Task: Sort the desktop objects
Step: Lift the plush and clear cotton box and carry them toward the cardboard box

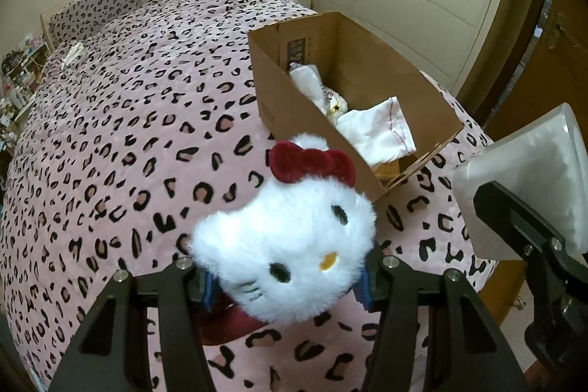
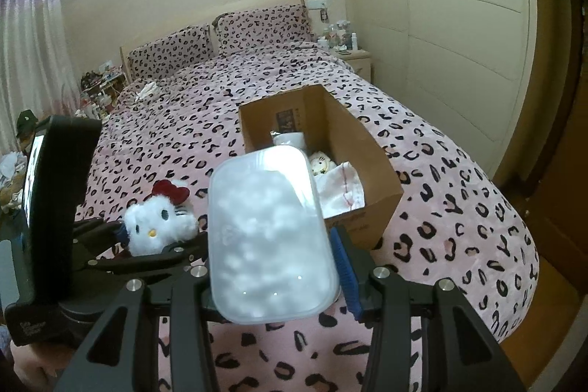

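Left claw (image 1: 286, 285): clenched on my plush cat (image 1: 290, 245), pads at the sides of its head, low near its neck; it hangs above the bedspread, near the open end of the cardboard box (image 1: 290, 105).
Right claw (image 2: 273, 267): clenched on my clear plastic tub (image 2: 268, 237) of white fluff, held tilted, just near of the box.
Risk, plush: soft fur gives under the pads; I judge the head could squirm out if I swing it.
Risk, tub: smooth walls, grip low on the body; it may pivot or slide, and a loose lid could spill the fluff.
Risk, claws: both loads aim at one narrow box; they could knock each other at the opening.
Risk, box: light cardboard on soft bedding; a nudge on its wall may tip or shift it. White cloth (image 1: 378, 131) already fills the near end.
Surface: a bed (image 1: 121, 142) with pink leopard-print cover, no desk.
Room: two matching pillows far, cluttered nightstand (image 2: 354, 56) far right, panelled wardrobe right, curtain left.
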### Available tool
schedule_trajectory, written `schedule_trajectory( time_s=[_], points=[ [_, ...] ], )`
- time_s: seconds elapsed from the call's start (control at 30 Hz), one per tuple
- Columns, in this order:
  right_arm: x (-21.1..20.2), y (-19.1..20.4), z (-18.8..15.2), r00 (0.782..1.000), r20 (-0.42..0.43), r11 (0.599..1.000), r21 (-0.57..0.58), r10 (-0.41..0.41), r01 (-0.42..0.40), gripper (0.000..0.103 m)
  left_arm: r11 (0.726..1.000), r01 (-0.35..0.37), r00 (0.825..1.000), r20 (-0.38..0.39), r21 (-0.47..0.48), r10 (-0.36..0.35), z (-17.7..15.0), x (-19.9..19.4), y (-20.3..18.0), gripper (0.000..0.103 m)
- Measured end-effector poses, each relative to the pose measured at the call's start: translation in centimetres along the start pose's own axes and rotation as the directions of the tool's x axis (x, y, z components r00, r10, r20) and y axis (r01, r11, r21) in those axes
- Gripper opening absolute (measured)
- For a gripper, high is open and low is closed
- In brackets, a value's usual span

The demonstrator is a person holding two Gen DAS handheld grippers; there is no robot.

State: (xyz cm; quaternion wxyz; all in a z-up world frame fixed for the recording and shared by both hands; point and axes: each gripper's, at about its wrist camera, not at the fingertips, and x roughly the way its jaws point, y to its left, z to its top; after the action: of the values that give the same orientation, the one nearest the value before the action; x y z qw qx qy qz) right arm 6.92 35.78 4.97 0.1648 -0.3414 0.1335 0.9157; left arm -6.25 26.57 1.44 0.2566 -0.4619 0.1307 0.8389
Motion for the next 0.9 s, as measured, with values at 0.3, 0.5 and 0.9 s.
schedule_trajectory(
  time_s=[0.3,0.5,0.9],
  points=[
    [1.0,-0.7,2.0,1.000,0.019,1.000,0.003,-0.014,0.014,0.046,0.999,0.037,0.999,0.002,0.038,-0.037,3.1,0.9,-0.5,0.056],
    [2.0,-0.8,3.5,0.999,0.027,1.000,-0.001,-0.018,0.018,0.046,0.997,0.065,0.998,-0.007,0.045,-0.065,5.1,2.0,-0.1,0.056],
    [4.5,-0.8,6.4,0.999,0.045,1.000,0.000,-0.023,0.023,0.046,0.993,0.100,0.995,0.002,0.063,-0.100,9.6,3.5,0.8,0.056]
  ],
)
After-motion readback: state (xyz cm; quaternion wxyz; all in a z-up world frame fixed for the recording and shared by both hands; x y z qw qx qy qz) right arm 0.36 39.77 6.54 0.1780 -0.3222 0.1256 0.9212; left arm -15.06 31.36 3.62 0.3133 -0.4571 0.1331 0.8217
